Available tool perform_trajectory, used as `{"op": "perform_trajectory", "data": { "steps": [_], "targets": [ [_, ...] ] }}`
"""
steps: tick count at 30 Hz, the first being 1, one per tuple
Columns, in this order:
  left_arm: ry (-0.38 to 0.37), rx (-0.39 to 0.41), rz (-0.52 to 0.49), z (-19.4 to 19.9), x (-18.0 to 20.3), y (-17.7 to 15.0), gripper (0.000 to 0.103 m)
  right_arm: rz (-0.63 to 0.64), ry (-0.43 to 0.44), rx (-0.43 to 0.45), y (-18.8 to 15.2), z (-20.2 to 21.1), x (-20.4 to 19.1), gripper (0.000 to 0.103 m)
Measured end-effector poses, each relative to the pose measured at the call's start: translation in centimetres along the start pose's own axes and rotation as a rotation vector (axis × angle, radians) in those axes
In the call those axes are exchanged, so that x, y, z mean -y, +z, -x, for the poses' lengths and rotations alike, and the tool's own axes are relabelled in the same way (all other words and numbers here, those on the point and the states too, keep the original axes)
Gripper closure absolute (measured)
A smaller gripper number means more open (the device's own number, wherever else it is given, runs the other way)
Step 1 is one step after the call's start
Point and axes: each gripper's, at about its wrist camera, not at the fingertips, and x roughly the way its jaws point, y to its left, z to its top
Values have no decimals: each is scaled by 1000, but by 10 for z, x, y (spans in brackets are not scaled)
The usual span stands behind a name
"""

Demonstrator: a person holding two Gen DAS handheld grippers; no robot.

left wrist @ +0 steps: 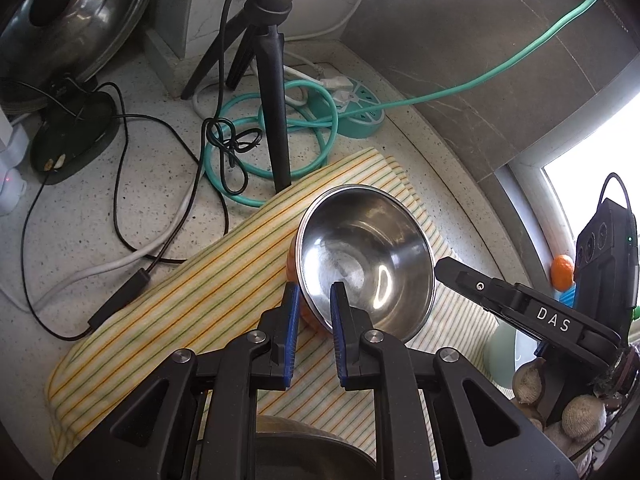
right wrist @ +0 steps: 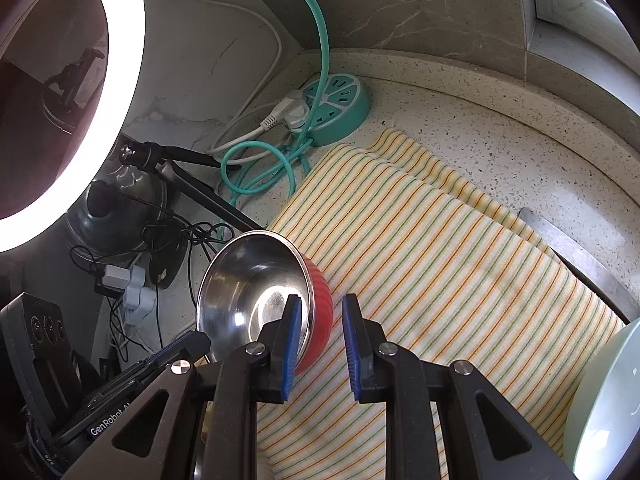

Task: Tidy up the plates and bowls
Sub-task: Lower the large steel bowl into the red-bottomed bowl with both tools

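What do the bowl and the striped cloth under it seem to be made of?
The bowl looks like polished stainless steel inside: mirror-like, with bright reflections. Its outside is red-orange, perhaps paint or a plastic shell. The striped cloth looks like woven cotton: matte, soft folds at its edge.

Left gripper (left wrist: 314, 290): black linkage frame, blue ribbed pads, round silver screws at pivots. Right gripper (right wrist: 322, 304): same build; side marked "DAS" in white. Left's side reads "GenRobot". Knit glove (left wrist: 582, 414), speckled beige.
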Motion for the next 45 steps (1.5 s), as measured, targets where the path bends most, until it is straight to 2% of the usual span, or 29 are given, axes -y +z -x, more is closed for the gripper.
{"op": "perform_trajectory", "data": {
  "steps": [18, 23, 27, 45],
  "targets": [
    [4, -34, 12, -11, -2, 4, 90, 38, 8, -39, 2, -14, -9, 85],
    [-4, -45, 19, -13, -4, 4, 90, 52, -5, -39, 1, -16, -14, 89],
    [-9, -44, 13, -12, -5, 4, 90, 44, -9, -42, 1, -14, -13, 93],
    [-50, -19, -15, 9, -1, -4, 90, 56, -35, -7, -8, 12, -25, 94]
  ]
}}
